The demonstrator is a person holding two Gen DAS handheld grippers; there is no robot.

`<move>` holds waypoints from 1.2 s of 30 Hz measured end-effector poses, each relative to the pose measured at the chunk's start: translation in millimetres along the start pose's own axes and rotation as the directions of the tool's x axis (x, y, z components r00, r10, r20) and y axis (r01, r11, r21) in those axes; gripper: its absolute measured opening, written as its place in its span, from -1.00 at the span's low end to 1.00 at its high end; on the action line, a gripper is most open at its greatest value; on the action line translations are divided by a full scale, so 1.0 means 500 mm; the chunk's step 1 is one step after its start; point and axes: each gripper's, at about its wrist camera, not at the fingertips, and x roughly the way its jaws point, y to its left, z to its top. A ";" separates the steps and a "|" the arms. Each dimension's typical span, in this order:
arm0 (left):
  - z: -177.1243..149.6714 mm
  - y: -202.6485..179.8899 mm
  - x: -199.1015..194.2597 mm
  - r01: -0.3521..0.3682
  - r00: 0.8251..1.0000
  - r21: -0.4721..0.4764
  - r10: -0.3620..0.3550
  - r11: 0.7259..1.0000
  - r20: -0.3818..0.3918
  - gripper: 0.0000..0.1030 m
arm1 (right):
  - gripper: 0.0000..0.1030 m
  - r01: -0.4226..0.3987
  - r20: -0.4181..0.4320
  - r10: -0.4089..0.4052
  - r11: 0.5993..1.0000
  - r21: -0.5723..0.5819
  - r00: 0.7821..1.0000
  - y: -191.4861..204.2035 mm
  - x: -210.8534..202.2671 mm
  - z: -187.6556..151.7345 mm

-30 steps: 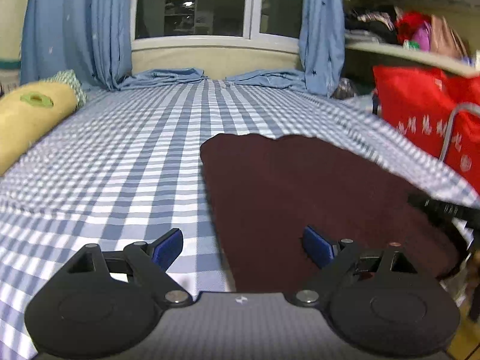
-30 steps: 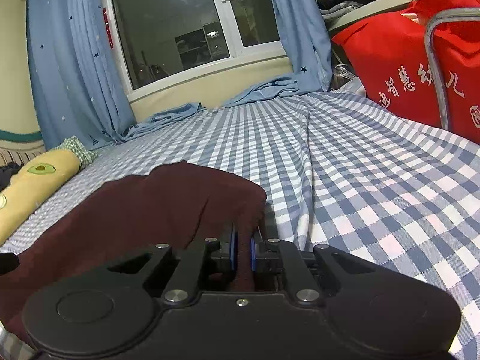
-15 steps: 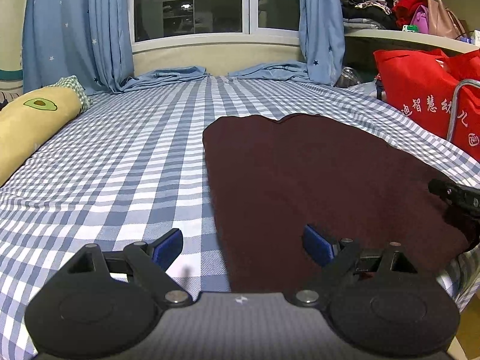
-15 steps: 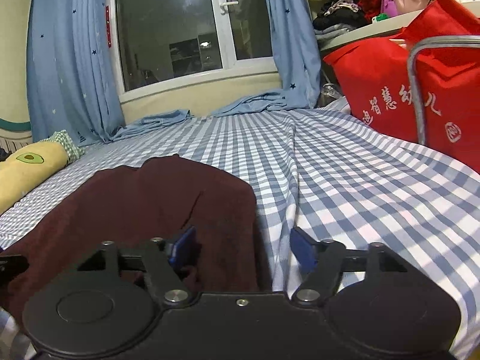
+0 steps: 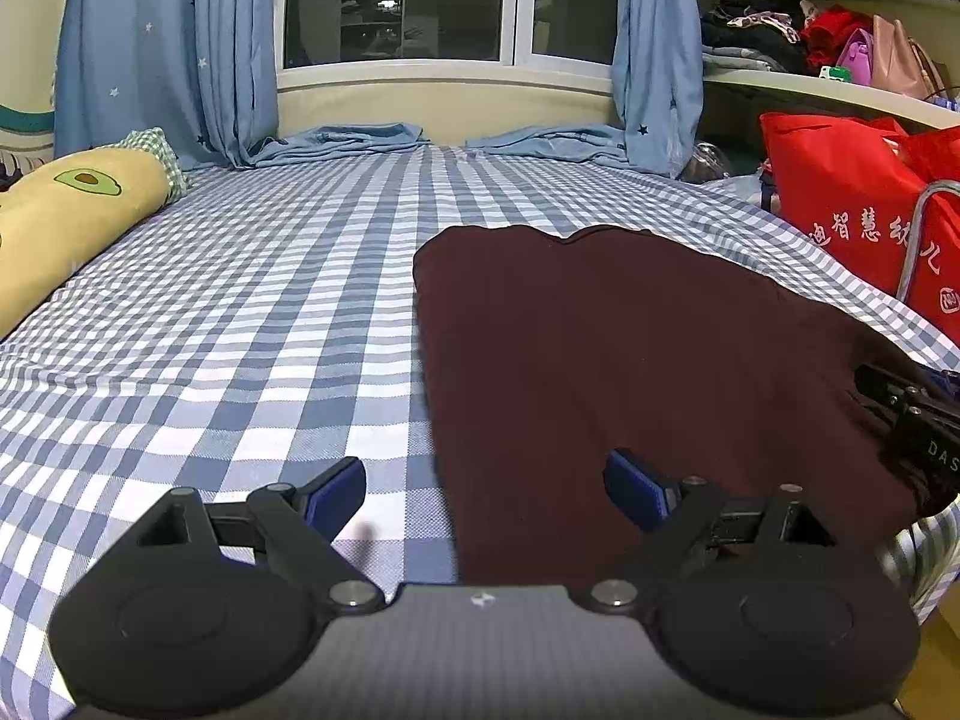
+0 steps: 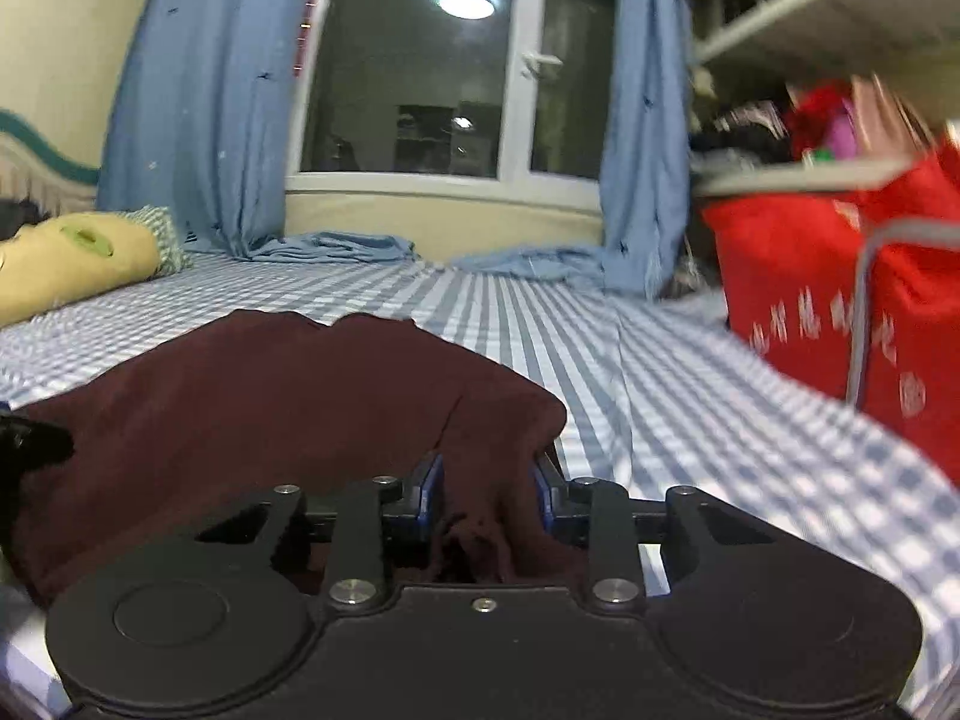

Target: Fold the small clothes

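Note:
A dark maroon garment [image 5: 630, 348] lies spread on the blue-and-white checked bed [image 5: 270, 312]. My left gripper [image 5: 485, 489] is open and empty, low over the garment's near left edge. The right gripper shows at the far right of the left wrist view [image 5: 912, 420], at the garment's right edge. In the right wrist view the garment [image 6: 288, 408] fills the left. My right gripper [image 6: 487, 498] has its jaws partly closed around a bunched fold of the garment's near right corner.
A yellow avocado-print pillow [image 5: 66, 222] lies along the bed's left side. Red bags [image 5: 852, 210] and a metal frame [image 5: 918, 240] stand off the right edge. Blue curtains [image 5: 168, 48] and a window are at the far end, shelves at upper right.
My right gripper opened half a second ago and has now closed in on a bunch of the garment's corner while tilting. The left gripper stayed open and barely moved.

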 end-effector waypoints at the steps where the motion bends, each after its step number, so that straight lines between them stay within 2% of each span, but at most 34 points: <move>1: 0.001 0.000 0.000 -0.001 1.000 -0.001 0.001 1.000 -0.001 0.74 | -0.36 -0.004 -0.006 0.004 1.000 0.010 1.000 -0.006 0.003 -0.001; 2: 0.000 -0.001 -0.001 -0.003 1.000 -0.002 0.003 1.000 -0.001 0.74 | -0.33 -0.005 -0.019 0.006 0.999 0.031 1.000 -0.016 0.007 -0.003; 5: 0.001 -0.005 -0.002 -0.010 1.000 0.003 0.010 1.000 -0.001 0.74 | -0.10 -0.030 -0.046 0.036 0.992 0.122 0.998 -0.050 0.018 -0.008; 7: 0.002 -0.005 -0.002 -0.009 1.000 0.002 0.009 1.000 -0.003 0.75 | 0.26 -0.067 -0.048 0.079 0.977 0.203 0.996 -0.079 0.024 -0.006; 9: 0.005 -0.002 -0.001 -0.012 1.000 -0.004 0.012 1.000 -0.009 0.80 | 0.40 -0.106 -0.055 0.125 0.957 0.271 0.991 -0.107 0.035 -0.001; 11: 0.009 -0.002 0.000 -0.017 1.000 -0.012 0.017 1.000 -0.017 0.83 | 0.49 -0.141 -0.060 0.168 0.940 0.310 0.984 -0.129 0.053 0.008; 13: 0.011 -0.001 0.002 -0.027 0.999 -0.027 0.026 0.999 -0.026 0.87 | 0.71 -0.189 -0.079 0.228 0.922 0.338 0.970 -0.143 0.076 0.017; 14: 0.013 -0.001 0.003 -0.031 0.999 -0.034 0.030 0.999 -0.031 0.90 | 0.75 -0.212 -0.089 0.258 0.912 0.351 0.962 -0.149 0.088 0.020; 17: 0.018 -0.001 0.006 -0.023 0.998 -0.051 0.020 0.998 -0.055 0.97 | 0.79 -0.234 -0.111 0.299 0.889 0.393 0.948 -0.169 0.121 0.027; 20: 0.015 0.001 0.012 0.023 0.997 -0.070 -0.028 0.997 -0.077 0.98 | 0.82 -0.270 -0.129 0.367 0.843 0.465 0.921 -0.195 0.149 0.019; 22: 0.010 0.001 0.017 0.039 0.995 -0.081 -0.046 0.996 -0.084 0.98 | 0.71 -0.292 -0.136 0.409 0.811 0.507 0.902 -0.204 0.160 0.005; 25: 0.005 0.002 0.021 0.041 0.996 -0.081 -0.048 0.996 -0.081 0.99 | 0.56 -0.303 -0.152 0.428 0.809 0.503 0.891 -0.201 0.165 -0.009; 27: 0.005 0.003 0.023 0.047 0.995 -0.089 -0.054 0.995 -0.086 0.99 | 0.56 -0.311 -0.151 0.430 0.815 0.490 0.890 -0.196 0.163 -0.018; 31: 0.006 0.002 0.023 0.047 0.995 -0.094 -0.056 0.994 -0.089 0.99 | 0.55 -0.333 -0.113 0.443 0.796 0.505 0.889 -0.202 0.160 -0.036; 36: 0.004 0.002 0.024 0.044 0.995 -0.104 -0.053 0.994 -0.087 0.99 | 0.55 -0.335 -0.091 0.423 0.816 0.471 0.902 -0.196 0.151 -0.045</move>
